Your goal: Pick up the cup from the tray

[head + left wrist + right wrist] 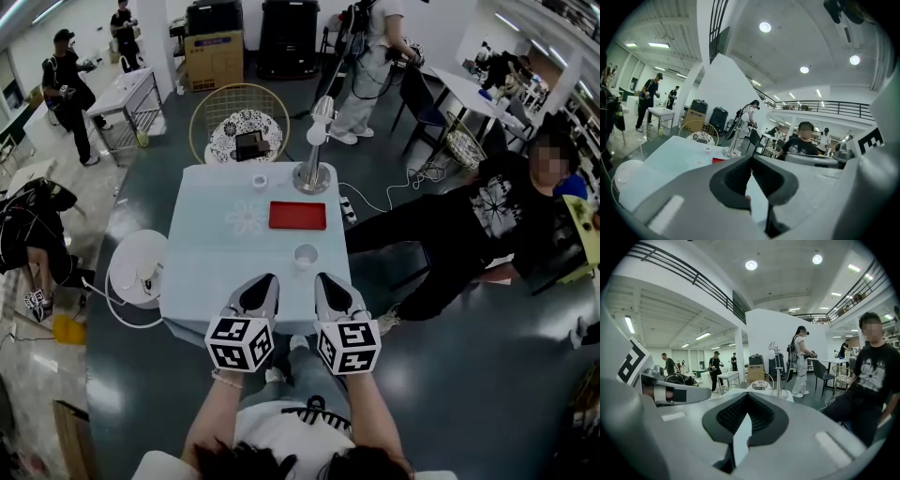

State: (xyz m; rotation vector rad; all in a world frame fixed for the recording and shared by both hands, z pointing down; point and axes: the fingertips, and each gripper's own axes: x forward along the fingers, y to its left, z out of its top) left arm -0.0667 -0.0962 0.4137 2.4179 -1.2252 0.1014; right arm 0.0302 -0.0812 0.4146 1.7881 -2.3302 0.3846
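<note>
A white cup (306, 255) stands upright on the pale blue table (202, 272), just this side of the flat red tray (297, 215), which has nothing on it. Both grippers hover side by side over the table's front edge, short of the cup. My left gripper (272, 279) has its jaws together with nothing between them (751, 158). My right gripper (321, 277) is likewise shut and holds nothing (747, 395). In both gripper views the jaws hide the cup; a sliver of the red tray (719, 160) shows in the left gripper view.
A smaller white cup (260, 180) and a lamp's metal base (312, 178) stand at the table's far side, with a round wire chair (239, 122) behind. A person in black (487, 216) sits to the right; a white stool (136, 267) stands left.
</note>
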